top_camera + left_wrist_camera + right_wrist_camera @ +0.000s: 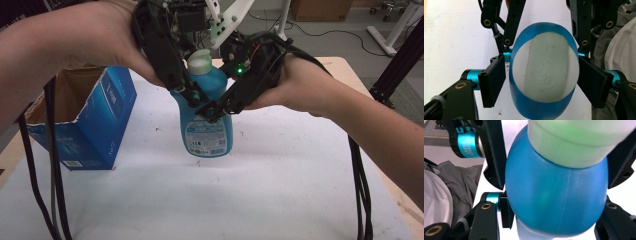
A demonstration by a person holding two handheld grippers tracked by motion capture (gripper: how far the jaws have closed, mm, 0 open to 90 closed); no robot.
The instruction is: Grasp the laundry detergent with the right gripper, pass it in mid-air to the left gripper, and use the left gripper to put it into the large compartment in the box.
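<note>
A blue bottle (207,130) with a pale green cap (200,61) hangs upright just above the white table sheet (260,200). My left gripper (192,97) comes down from the upper left, and its pads press on the bottle's shoulder. In the left gripper view I look down on the cap (545,70), with a pad (494,82) against each side of the bottle (541,112). My right gripper (217,112) reaches in from the right and is shut on the bottle body below the shoulder. In the right gripper view the bottle (554,195) sits between its jaws.
An open blue cardboard box (85,120) stands at the left of the table. Black cables (55,190) trail down both sides (362,200). Wooden table edge (345,65) shows at the right. White stand legs (390,35) are on the floor behind.
</note>
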